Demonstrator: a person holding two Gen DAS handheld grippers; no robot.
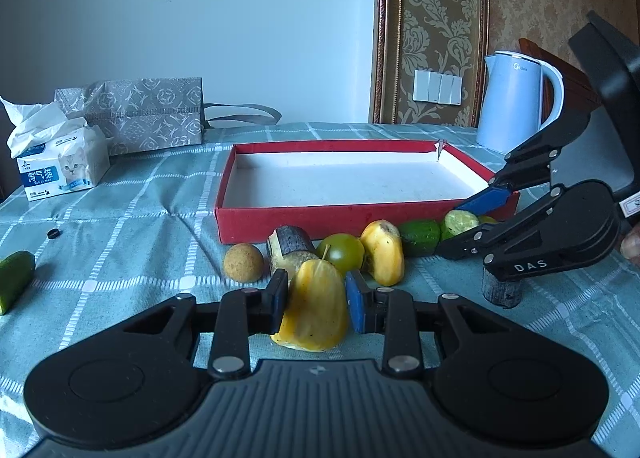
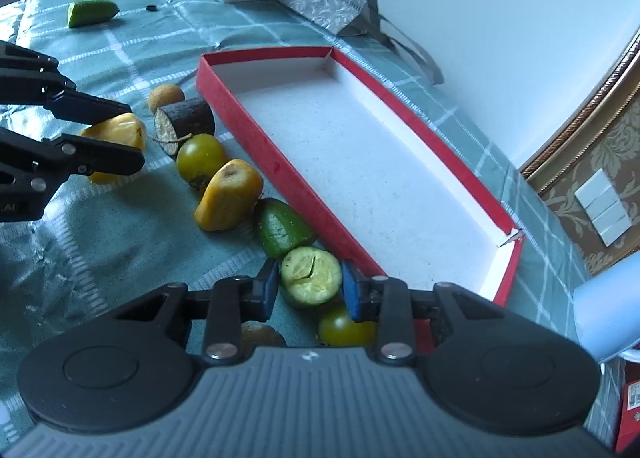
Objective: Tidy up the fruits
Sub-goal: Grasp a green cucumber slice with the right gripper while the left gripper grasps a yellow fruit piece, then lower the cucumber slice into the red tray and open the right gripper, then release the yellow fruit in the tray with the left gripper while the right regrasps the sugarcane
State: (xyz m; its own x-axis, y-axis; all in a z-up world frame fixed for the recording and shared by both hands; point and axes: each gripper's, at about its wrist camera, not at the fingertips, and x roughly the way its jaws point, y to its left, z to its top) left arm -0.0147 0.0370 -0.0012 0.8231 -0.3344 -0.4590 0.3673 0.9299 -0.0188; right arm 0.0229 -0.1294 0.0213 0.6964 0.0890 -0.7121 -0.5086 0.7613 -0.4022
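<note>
My left gripper is shut on a yellow fruit piece, seen from the side as the same yellow piece just over the cloth. My right gripper is shut on a cut green cucumber piece, pads pressed on both sides, close to the red tray. In the left wrist view that cucumber piece sits between the right gripper's fingers by the tray's front wall. The tray's white floor is bare. A second yellow piece, a green tomato and a green chunk lie in a row before it.
A round brown fruit and a dark cane stub lie left of the row, another stub at the right. A cucumber end lies far left. A tissue pack, patterned bag and white kettle stand behind.
</note>
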